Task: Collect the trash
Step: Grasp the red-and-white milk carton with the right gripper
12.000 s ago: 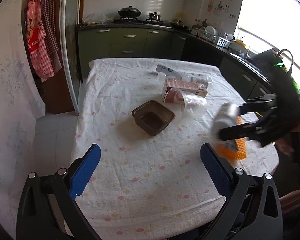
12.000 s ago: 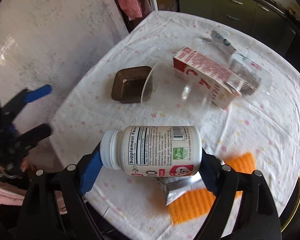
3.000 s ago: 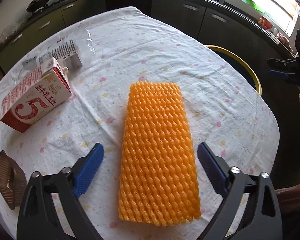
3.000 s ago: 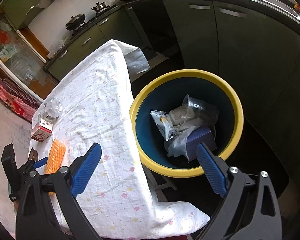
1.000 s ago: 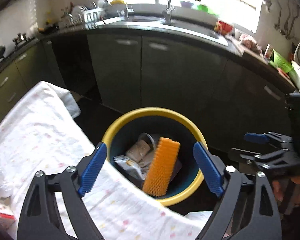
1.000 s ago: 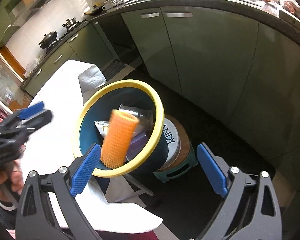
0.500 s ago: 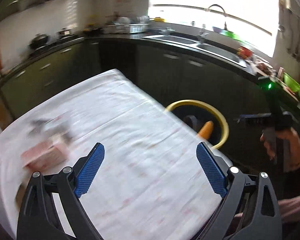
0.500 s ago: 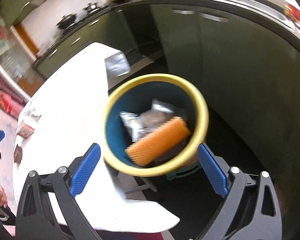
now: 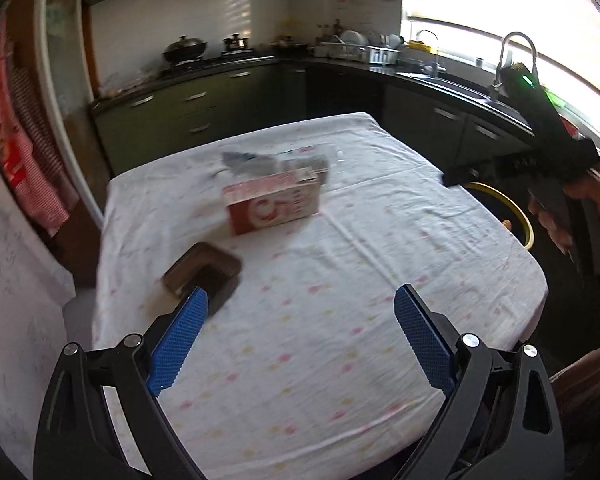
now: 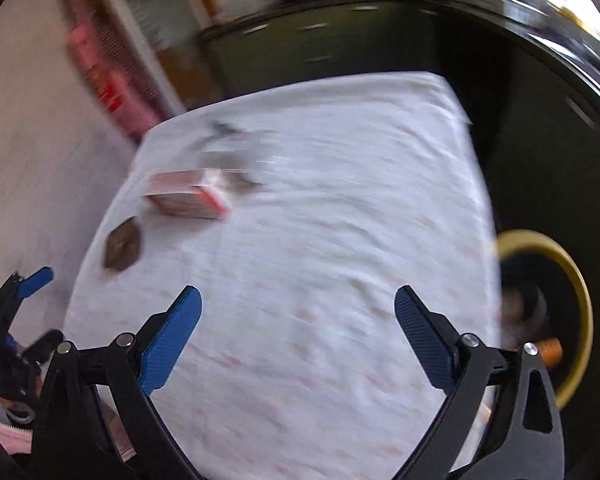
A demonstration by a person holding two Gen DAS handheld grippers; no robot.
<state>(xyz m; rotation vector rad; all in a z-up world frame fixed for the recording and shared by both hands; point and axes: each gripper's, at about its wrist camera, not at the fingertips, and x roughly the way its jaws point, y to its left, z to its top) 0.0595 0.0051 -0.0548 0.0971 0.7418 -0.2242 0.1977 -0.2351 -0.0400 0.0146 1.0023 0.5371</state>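
Observation:
A red and white milk carton [image 9: 272, 206] lies on the white tablecloth [image 9: 340, 280], with a clear plastic bottle [image 9: 300, 160] and a crumpled wrapper behind it. A brown plastic tray [image 9: 202, 272] sits nearer, just beyond my left gripper [image 9: 300, 336], which is open and empty over the table's near side. My right gripper [image 10: 298, 338] is open and empty above the table; its view is blurred and shows the carton [image 10: 188, 196], the tray [image 10: 122, 250] and the yellow-rimmed bin [image 10: 556, 308] holding the orange foam net [image 10: 550, 352].
The bin's yellow rim [image 9: 516, 216] shows past the table's right edge, below the hand-held right gripper [image 9: 540, 160]. Dark green kitchen cabinets [image 9: 220, 100] and a sink counter run behind. Red cloths [image 9: 16, 152] hang at the left.
The left gripper dropped the orange foam net into the bin. Both grippers have swung away from the bin back toward the table. Both stay open.

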